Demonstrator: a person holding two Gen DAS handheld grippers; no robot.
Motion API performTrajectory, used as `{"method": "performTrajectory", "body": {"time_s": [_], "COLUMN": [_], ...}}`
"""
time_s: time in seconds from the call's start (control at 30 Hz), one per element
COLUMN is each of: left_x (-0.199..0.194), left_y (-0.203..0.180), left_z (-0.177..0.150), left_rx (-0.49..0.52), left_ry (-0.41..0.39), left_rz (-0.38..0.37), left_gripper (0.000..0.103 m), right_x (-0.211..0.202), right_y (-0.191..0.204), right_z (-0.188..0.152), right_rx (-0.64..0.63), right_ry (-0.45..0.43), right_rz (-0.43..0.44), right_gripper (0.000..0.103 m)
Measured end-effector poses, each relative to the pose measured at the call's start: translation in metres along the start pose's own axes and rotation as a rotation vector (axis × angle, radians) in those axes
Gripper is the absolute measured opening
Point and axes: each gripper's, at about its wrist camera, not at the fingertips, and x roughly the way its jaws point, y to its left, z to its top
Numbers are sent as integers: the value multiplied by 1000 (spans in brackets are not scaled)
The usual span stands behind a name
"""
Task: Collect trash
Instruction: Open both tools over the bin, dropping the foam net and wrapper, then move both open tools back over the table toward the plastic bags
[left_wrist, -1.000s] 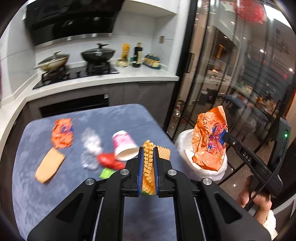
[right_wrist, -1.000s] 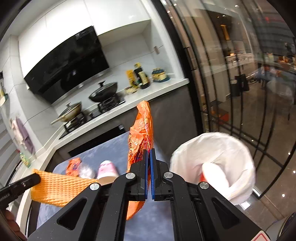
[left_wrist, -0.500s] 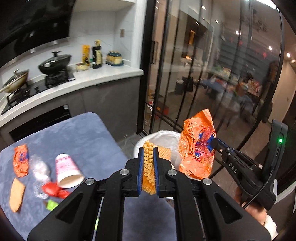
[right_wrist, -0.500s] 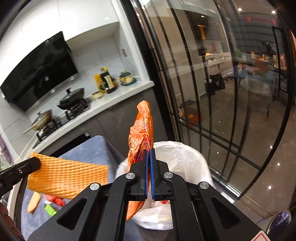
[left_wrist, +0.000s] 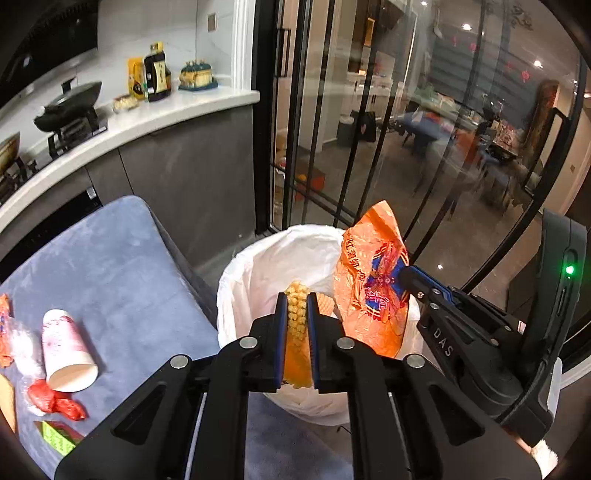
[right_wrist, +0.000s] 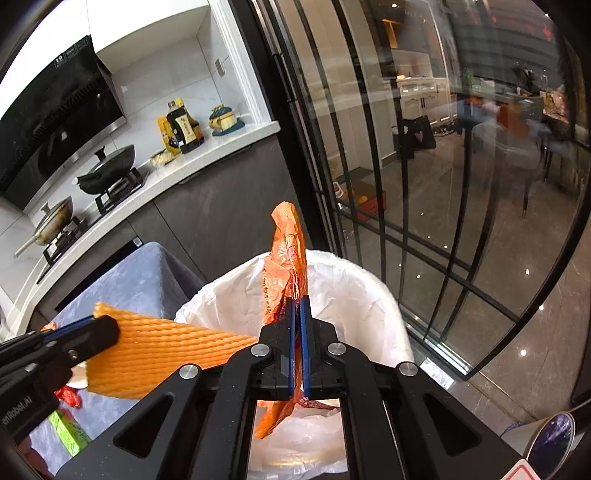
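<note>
While the left gripper (left_wrist: 296, 295) pinches a ribbed orange foam net (left_wrist: 297, 321) between its blue-lined pads, its knobbly edge bulges out above the fingertips and the flat, woven-looking length of it stretches sideways in the right wrist view, reaching over the near rim of the trash bin (left_wrist: 255, 280). That bin is round and lined with a thin white plastic bag, crinkled and slightly glossy, folded loosely over the rim; it stands on the floor just beside the rounded corner of the table (left_wrist: 122, 266), whose top is covered in soft blue-grey cloth with a suede-like nap. Close on the right, the right gripper (right_wrist: 297, 301) is pressed together on a crumpled orange snack wrapper (left_wrist: 373, 280), a shiny foil-like film printed in red and blue, creased along its length and standing upright above the bin's opening, its lower end hanging down toward the liner. Both pairs of black, angular fingers have bare metal bolt heads at their joints. Left on the table lie a pink-and-white paper cup (left_wrist: 66, 350) tipped on its side with its open mouth toward the camera, a scrunched red wrapper (left_wrist: 55, 400) touching it, a small green packet (left_wrist: 57, 439) near the table's front edge, and a clear crumpled film (left_wrist: 20, 339) just beside the cup. Behind, a smooth white countertop (left_wrist: 177, 110) carries a dark lidded wok (left_wrist: 70, 101) on a burner and a dark bottle (left_wrist: 157, 74).
</note>
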Motion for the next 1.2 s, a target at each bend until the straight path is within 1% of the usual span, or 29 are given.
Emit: {"method": "performTrajectory", "body": {"time_s": [0.07,0.13,0.17,0.2,0.23,0.27,0.33,0.4,0.57,0.93,1.0,1.03,1.07,1.2], "left_x": [6,7,6,7,6,4,2,-1,-6,-16,-20,-22,-25,-36], "left_y": [4,7,9,10,13,13,15,15,19,31,35,37,40,53], "left_z": [0,-1,-1,0,0,0,1,2,3,3,3,3,3,1], "left_rx": [-11,-23,-27,-32,-41,-46,-45,-41,-52,-74,-81,-84,-89,-108], "left_ry": [16,14,13,13,11,5,-6,-14,-20,-30,-37,-42,-49,-64], "left_rz": [-5,0,2,5,10,12,23,33,32,37,41,45,48,59], "left_gripper": [11,11,13,16,24,28,32,32,32,34,37,41,43,43], "right_x": [5,9,10,10,11,10,9,6,-1,-17,-21,-24,-26,-35], "right_y": [1,1,3,3,4,5,6,9,15,29,33,36,39,54], "right_z": [1,2,2,3,3,3,3,4,6,8,8,9,9,8], "right_rx": [6,8,7,7,8,11,13,9,4,-21,-27,-30,-33,-51], "right_ry": [9,10,12,11,10,8,4,-5,-22,-53,-60,-65,-68,-78], "right_rz": [8,12,12,13,15,21,24,27,35,47,53,56,59,82], "right_gripper": [8,8,8,8,8,9,14,19,24,25,26,27,29,30]}}
